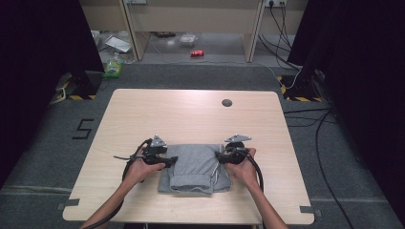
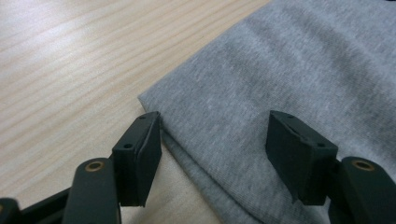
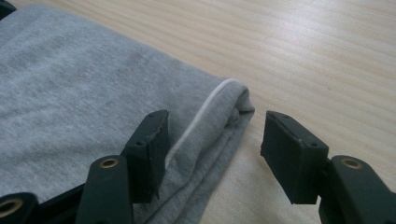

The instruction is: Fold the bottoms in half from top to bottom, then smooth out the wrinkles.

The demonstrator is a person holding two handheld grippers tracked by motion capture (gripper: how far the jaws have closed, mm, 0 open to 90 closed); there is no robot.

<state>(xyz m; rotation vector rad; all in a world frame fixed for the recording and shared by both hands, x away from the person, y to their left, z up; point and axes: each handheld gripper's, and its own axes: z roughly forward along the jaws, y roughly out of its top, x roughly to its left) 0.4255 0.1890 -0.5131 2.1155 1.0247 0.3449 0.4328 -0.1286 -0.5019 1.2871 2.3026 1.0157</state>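
The left gripper [image 2: 212,158] has its two black jaws wide apart. A corner of the folded grey cloth [image 2: 289,79] lies between them, with one jaw right at the cloth's edge. The cloth rests on the light wooden table [image 2: 70,70].

A lab: black curtains [image 1: 28,57], hazard-taped stands [image 1: 79,86], floor cables [image 1: 310,119] ring the table [image 1: 191,114].

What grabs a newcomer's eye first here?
The folded grey garment near the front edge of the wooden table, with a hand-held gripper at each side. The left hand-held gripper straddles its corner with jaws open; the right hand-held gripper is open around the opposite edge, where a white cord shows.
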